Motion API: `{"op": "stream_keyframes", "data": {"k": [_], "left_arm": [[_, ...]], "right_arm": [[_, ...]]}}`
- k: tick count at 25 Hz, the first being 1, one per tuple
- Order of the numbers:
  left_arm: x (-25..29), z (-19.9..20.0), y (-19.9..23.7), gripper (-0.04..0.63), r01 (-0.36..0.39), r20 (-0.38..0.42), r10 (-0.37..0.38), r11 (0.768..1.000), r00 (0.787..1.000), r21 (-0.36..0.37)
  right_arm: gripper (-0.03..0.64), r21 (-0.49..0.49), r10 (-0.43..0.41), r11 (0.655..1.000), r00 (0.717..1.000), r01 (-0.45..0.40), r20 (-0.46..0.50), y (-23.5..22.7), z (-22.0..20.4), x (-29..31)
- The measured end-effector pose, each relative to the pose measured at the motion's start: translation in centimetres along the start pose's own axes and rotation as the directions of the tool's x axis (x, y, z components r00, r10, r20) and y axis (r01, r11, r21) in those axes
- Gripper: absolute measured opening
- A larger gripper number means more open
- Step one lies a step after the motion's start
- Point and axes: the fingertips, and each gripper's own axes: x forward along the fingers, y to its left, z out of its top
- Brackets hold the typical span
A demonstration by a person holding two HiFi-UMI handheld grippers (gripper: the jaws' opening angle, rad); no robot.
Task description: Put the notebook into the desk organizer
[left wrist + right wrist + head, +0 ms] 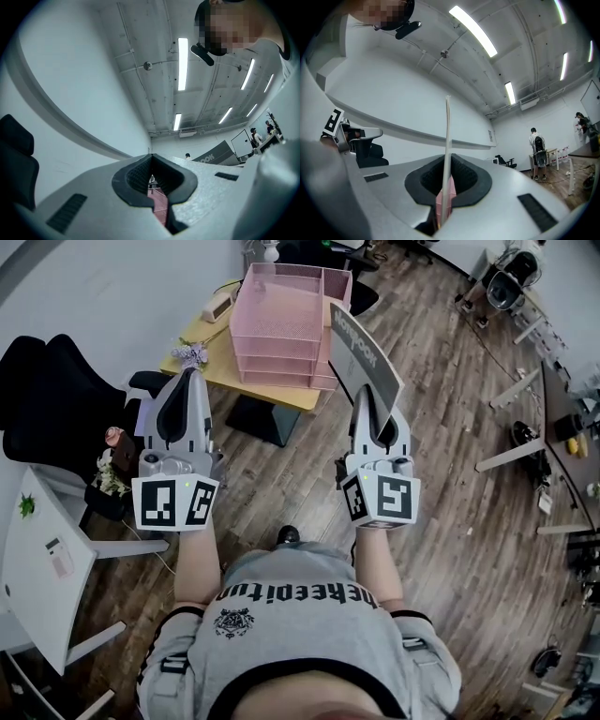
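Note:
In the head view my right gripper [365, 397] is shut on the lower edge of a grey notebook [364, 354], which stands upright and leans toward the pink desk organizer [279, 307]. The organizer is a stack of mesh trays on a yellow table [208, 369]. Seen edge-on in the right gripper view, the notebook [447, 123] is a thin pale strip pinched in that gripper [447, 160]. My left gripper [194, 374] hangs shut and empty left of the organizer. The left gripper view shows the left gripper [150, 157] with pink mesh [160, 202] behind the jaws and the notebook [219, 155] to the right.
A black office chair [47, 395] stands at the far left and a white side table [37, 563] at the lower left. Dried flowers [191, 354] and a white device [217, 304] lie on the yellow table. White desks [525, 395] stand to the right. A person [539, 151] stands far off.

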Motion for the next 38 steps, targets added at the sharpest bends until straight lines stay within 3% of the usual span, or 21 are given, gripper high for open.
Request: {"op": "stream_keyframes", "data": {"k": [10,22,38], "left_arm": [[2.7,-2.4,0.9,0.0,-0.011,-0.03,0.011,1.0,0.999,0.001],[8.0,-5.2,5.5,0.0,0.031,-0.038,-0.032,0.999,0.999,-0.026],[17.0,-8.6,14.3,0.0,0.13,-0.047,-0.133,0.989,0.99,-0.066]], "right_arm": [[0.009,-0.008,0.037,0.999,0.999,-0.037,-0.007,-0.5,-1.5,3.3],[0.009,-0.027,-0.004,1.0,1.0,0.004,-0.02,0.3,-3.6,9.7],[0.009,-0.274,-0.031,0.962,0.997,0.012,-0.068,4.3,-7.1,21.6]]}}
